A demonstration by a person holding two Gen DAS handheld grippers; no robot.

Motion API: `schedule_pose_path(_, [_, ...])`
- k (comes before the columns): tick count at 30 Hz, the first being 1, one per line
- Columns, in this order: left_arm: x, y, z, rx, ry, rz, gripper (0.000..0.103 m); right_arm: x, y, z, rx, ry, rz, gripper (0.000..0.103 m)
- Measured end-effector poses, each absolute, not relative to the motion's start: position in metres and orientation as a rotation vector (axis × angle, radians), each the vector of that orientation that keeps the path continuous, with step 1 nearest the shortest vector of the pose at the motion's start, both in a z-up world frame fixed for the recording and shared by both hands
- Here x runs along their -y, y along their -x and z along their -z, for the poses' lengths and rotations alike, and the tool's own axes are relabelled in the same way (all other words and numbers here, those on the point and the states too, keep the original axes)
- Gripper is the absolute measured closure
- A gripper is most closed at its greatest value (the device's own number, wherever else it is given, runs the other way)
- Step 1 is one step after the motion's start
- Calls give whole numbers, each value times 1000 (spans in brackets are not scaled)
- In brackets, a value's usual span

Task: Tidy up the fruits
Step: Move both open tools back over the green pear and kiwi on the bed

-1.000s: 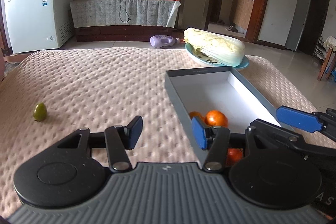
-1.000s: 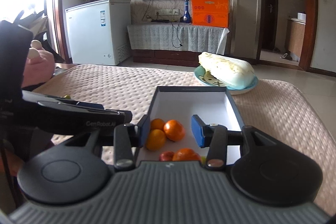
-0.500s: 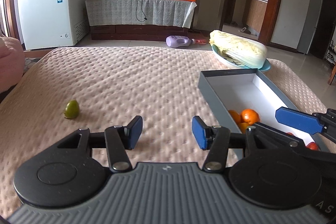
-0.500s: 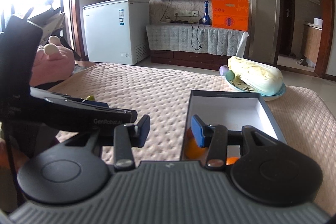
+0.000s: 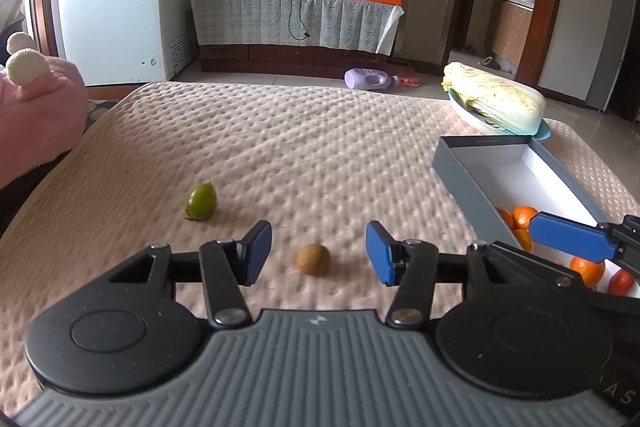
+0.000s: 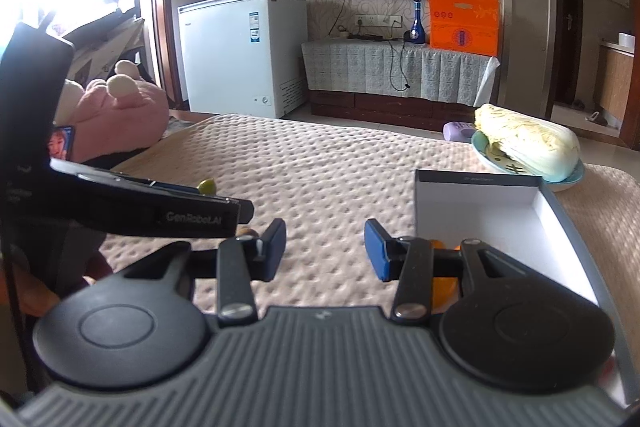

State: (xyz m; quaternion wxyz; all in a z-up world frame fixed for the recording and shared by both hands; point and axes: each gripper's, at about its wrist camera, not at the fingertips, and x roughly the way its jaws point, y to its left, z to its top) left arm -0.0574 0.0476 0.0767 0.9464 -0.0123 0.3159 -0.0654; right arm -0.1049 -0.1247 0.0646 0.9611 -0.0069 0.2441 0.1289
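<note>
The left claw [image 5: 318, 253] swings away from the grey box [image 5: 464, 173] and now faces out over the pink quilted bench [image 5: 320, 147], jaws spread wide and holding nothing. A second ago the box filled its view; now a small brown fruit [image 5: 313, 259] sits squarely in the gap between the blue pads [image 5: 380, 251], just ahead on the quilt and not yet touched. That reads as the next pick being lined up.

Further out and to the left lies a green fruit [image 5: 201, 201], well apart from the brown one, so two loose pieces are left on the quilt. The box sits on the right, its near end already holding several oranges [image 5: 524, 217] and something red [image 5: 621, 282].

The right claw [image 6: 325, 251] has drifted left too: the box [image 6: 476, 203] that was dead ahead now sits off to its right, and its jaws hang open and empty over bare quilt. The left tool crosses the left of its view, almost hiding the green fruit [image 6: 207, 185].

On the far right a cabbage [image 5: 494, 101] rests on a blue plate [image 5: 542, 131], beyond the box. My read: sorting is well along, with the brown fruit the next candidate.
</note>
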Motion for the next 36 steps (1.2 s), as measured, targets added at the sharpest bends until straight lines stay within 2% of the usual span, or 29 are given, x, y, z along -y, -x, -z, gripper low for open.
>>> schedule_pose_path(19, [-119,37,-42,-687,94,22,45,72,81,-37,-558,70,-356,57])
schedule_pose_path(36, [-133,-16,-16,-670,89,37,45,45,35,-4,-632,79,-354,57])
